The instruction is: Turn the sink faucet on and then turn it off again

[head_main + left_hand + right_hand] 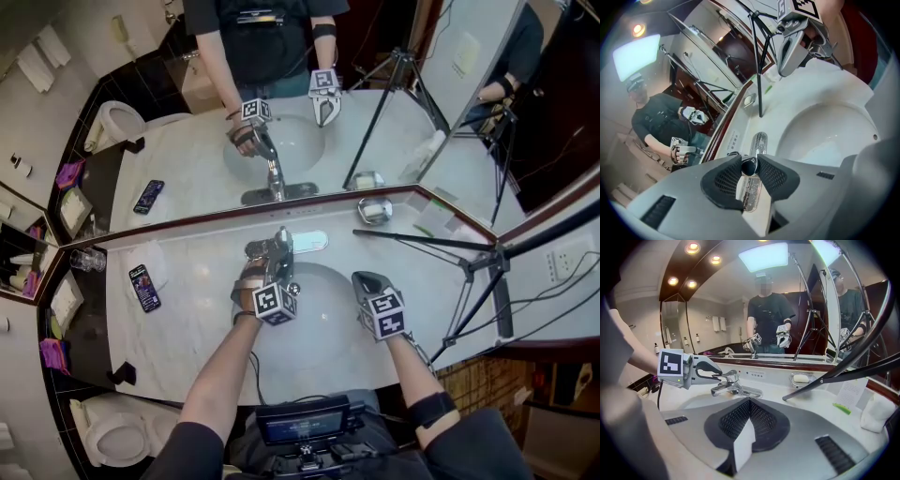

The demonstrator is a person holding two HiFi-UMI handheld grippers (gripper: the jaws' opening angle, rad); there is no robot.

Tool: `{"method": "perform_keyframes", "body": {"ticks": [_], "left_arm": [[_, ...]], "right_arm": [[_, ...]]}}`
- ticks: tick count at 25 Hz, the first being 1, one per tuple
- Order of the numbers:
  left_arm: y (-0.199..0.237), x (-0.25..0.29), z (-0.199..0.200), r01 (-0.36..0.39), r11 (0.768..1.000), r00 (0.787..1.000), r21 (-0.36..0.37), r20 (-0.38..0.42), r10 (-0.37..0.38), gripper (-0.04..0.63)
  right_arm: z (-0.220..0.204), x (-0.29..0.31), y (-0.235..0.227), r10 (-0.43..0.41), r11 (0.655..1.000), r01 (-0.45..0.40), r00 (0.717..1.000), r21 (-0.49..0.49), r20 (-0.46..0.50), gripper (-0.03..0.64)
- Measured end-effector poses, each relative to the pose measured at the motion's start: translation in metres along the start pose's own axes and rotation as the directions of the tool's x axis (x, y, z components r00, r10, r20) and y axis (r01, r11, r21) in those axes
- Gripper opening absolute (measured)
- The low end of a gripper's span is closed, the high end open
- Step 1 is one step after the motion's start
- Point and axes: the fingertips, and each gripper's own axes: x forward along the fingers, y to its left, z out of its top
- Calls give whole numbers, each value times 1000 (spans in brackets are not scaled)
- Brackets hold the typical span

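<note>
Gently, with left tongs (750, 164) clamped on the lever knob (749, 168) and right tongs (749, 405) shut empty beside them, I should lift squarely.

The faucet (740, 391) is gleaming as polished chrome metal. The desk (187, 309) is showing glossy, veined marble, while the sink (321, 339) is looking smooth and white.

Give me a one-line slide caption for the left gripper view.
Left gripper closed on the dark tip of the faucet handle beside the white sink; right gripper hovers shut in the background.
</note>
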Motion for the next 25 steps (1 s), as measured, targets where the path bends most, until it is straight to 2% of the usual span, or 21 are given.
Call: {"method": "perform_keyframes", "body": {"ticks": [6, 10, 15, 25], "left_arm": [[2, 0, -1, 22, 999, 1000, -32, 4, -22, 107], [-4, 6, -5, 58, 998, 998, -25, 13, -58, 109], [6, 7, -1, 54, 995, 998, -83, 21, -53, 107], [24, 9, 4, 76, 987, 997, -140, 36, -71, 107]], "right_arm": [[-4, 1, 1, 3, 1000, -3, 1000, 4, -5, 20], [-3, 1, 1, 3, 1000, -3, 1000, 4, -5, 20], [-4, 3, 1, 9, 1000, -9, 1000, 2, -4, 20], [-3, 5, 2, 15, 1000, -15, 1000, 1, -3, 20]]}}
